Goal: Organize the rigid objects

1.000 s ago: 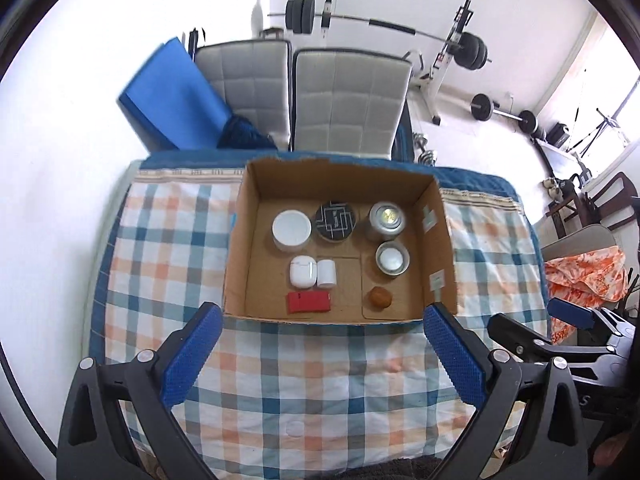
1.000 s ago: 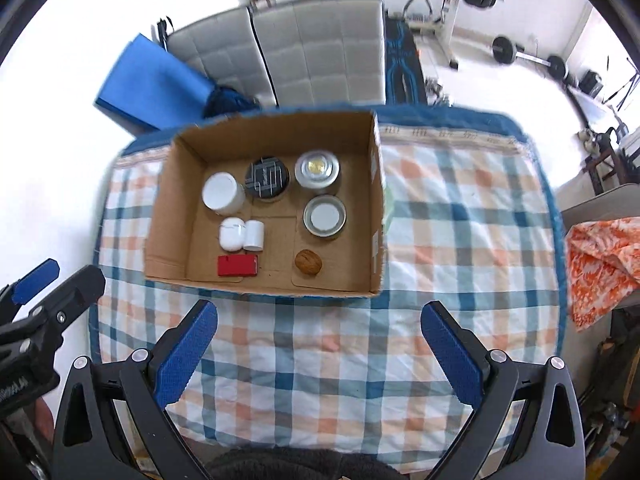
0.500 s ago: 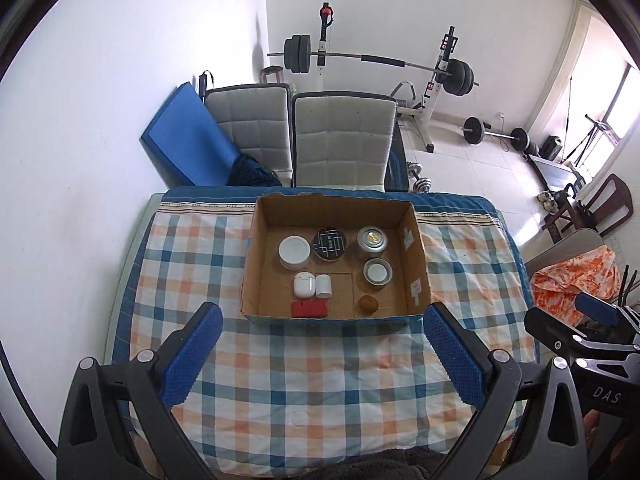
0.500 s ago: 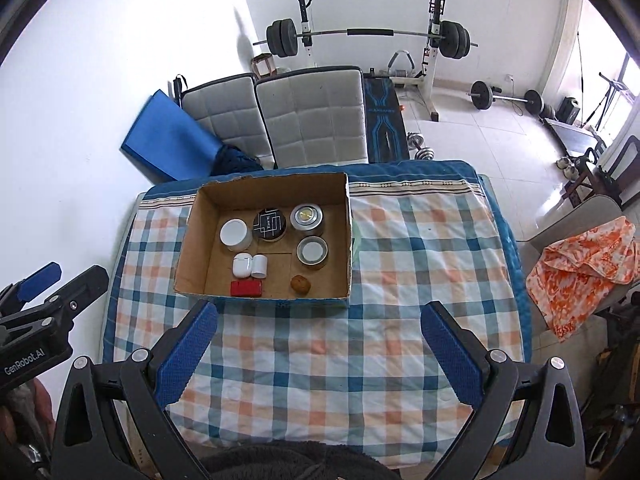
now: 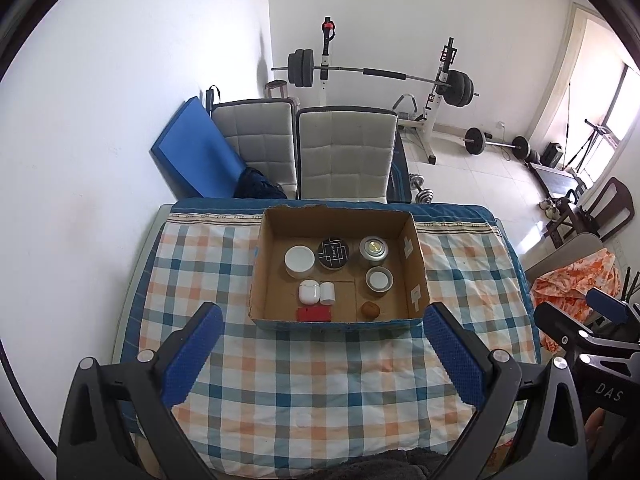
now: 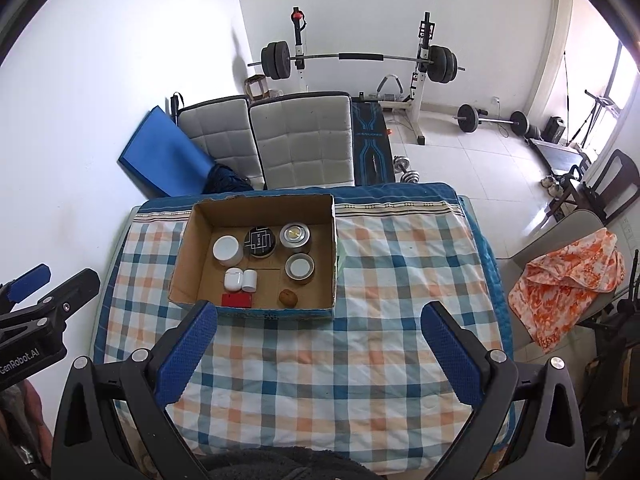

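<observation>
Two blue-padded tools, left tool [image 5: 320, 356] and right tool [image 6: 320, 354], hang spread apart, holding nothing. Far beyond them sits an open brown cardboard box [image 5: 416, 276] on the checked tabletop [image 5: 320, 380].

Home room doubling as a gym

A barbell rack [image 5: 380, 76] stands against the wall behind padded chairs [image 5: 346, 156] and a checked-cloth table [image 5: 320, 380]; loose weights [image 6: 490, 118] sit on the tiled floor.

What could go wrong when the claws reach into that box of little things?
The things inside the cardboard box sit close together. A claw going for the white earbud case may bump the small white cylinder touching it. The brown nut looks round, so it might roll if nudged. Both the left claw and right claw are open and held well back.
</observation>
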{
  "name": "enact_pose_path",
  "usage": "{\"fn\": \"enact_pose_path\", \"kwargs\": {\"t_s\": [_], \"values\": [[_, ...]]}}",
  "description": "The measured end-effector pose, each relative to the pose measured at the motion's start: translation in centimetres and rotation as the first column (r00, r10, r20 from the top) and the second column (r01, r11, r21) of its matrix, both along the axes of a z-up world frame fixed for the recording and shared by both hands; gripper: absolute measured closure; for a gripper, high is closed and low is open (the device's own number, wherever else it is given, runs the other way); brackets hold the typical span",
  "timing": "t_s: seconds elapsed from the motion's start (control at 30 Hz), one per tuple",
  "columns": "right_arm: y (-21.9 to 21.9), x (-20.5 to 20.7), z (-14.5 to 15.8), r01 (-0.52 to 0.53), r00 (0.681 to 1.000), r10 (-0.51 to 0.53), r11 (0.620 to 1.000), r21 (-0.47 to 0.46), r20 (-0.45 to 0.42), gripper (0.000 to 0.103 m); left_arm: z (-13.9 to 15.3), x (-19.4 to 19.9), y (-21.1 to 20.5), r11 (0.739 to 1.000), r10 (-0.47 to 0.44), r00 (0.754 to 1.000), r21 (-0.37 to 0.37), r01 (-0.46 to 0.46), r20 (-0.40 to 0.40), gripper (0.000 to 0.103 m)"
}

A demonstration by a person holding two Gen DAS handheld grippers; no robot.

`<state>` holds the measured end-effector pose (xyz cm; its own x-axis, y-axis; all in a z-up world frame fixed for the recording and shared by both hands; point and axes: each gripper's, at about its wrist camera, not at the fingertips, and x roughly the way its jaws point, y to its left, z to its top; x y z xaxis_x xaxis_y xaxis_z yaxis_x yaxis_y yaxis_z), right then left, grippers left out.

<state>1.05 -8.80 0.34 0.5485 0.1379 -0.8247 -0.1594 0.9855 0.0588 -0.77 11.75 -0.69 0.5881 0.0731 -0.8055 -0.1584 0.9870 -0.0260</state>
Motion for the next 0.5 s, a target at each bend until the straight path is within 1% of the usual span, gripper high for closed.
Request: {"fn": "enact_pose_path", "kwargs": {"t_s": [0.5], "values": [[-0.25, -0.28, 0.99, 0.034, 0.998, -0.032, 0.999, -0.034, 0.056, 0.000, -0.33, -0.59, -0.41, 1.000, -0.017, 1.000, -0.001, 0.017, -0.007, 0.000]]}}
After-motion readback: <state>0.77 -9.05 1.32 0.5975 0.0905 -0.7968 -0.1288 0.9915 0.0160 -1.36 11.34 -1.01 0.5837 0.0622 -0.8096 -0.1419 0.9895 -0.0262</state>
